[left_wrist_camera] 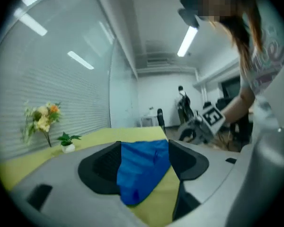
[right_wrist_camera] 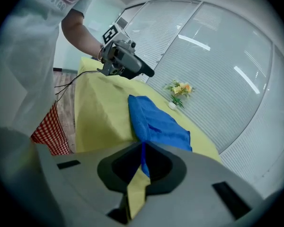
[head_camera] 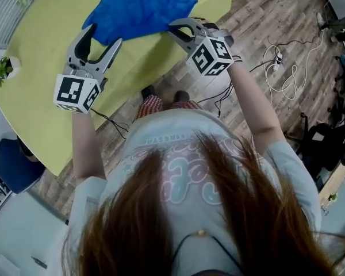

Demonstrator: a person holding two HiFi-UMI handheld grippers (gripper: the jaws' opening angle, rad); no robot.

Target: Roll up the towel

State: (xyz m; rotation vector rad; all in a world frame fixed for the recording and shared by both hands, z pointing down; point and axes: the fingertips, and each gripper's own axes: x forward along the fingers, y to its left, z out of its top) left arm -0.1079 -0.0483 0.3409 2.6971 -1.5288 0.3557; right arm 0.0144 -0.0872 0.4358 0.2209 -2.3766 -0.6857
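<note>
Towel [head_camera: 141,7] blue, edge pinched by right tool [head_camera: 173,29]; left tool [head_camera: 105,36] jaws apart.

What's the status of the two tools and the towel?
Right tool shut on edge of blue towel. Left tool open, clear of it. Towel unrolled on yellow table.

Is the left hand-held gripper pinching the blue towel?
No, the left hand-held gripper has its jaws wide apart, pads not pressing the towel.

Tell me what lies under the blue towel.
The blue towel lies on the yellow-green table; the right gripper pinches its near corner. Anything beneath the cloth itself is covered.
</note>
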